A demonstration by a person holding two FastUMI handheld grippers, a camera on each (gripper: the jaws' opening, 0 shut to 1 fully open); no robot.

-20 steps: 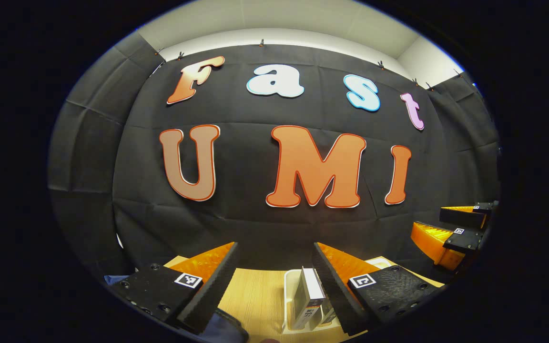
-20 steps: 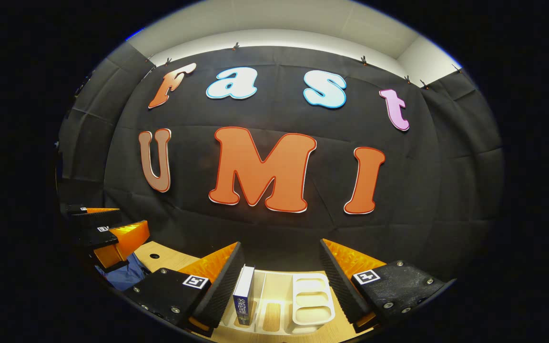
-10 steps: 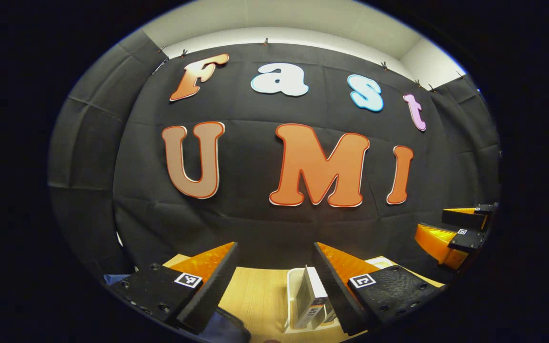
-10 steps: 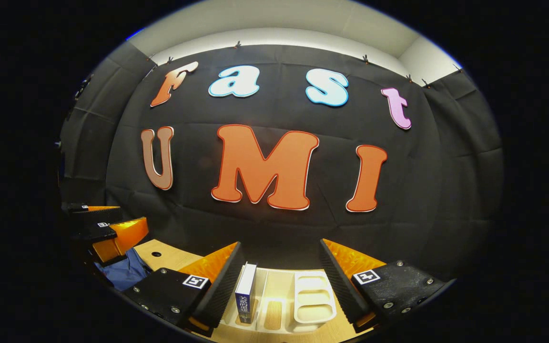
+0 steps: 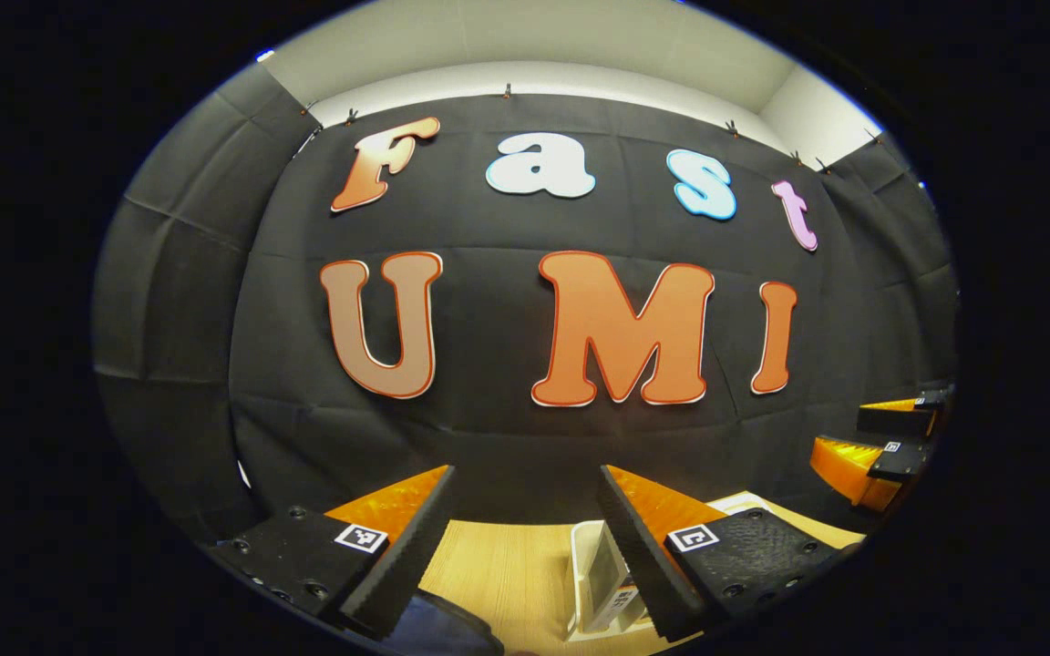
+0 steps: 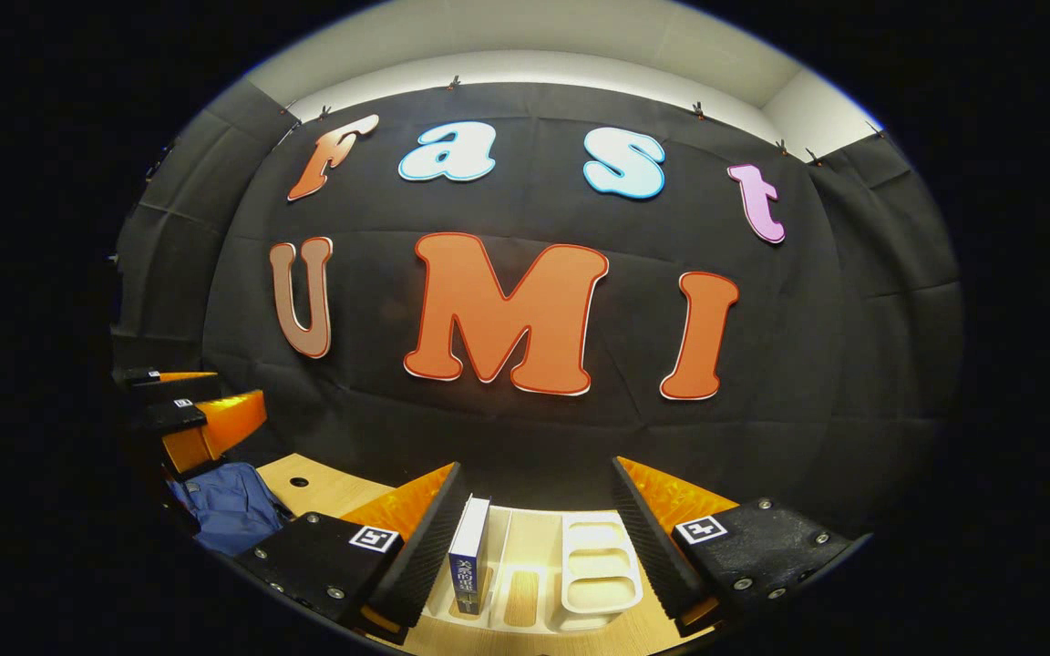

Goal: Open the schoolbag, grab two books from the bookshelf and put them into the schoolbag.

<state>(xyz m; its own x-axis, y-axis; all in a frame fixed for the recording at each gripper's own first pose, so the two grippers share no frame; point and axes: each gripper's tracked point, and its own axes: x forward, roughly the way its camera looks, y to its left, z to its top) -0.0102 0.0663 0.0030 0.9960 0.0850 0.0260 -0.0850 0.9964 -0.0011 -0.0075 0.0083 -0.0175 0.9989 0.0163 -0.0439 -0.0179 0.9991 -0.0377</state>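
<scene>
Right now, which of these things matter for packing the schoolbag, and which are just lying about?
Part of the job:
- blue schoolbag, on the table's left
- upright book in the white bookshelf
- left gripper and right gripper, both open

Just there:
- wooden table
- hole in the tabletop

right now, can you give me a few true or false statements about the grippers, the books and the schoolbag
1. The right gripper is open with nothing between its fingers. True.
2. A book stands upright in the white bookshelf in the right gripper view. True.
3. The left gripper is shut on a book. False: its fingers are spread apart and hold nothing.
4. The blue schoolbag sits on top of the bookshelf. False: it lies on the wooden table, off to the left of the bookshelf.
5. Both books are already in the schoolbag. False: a book still stands in the bookshelf.
</scene>
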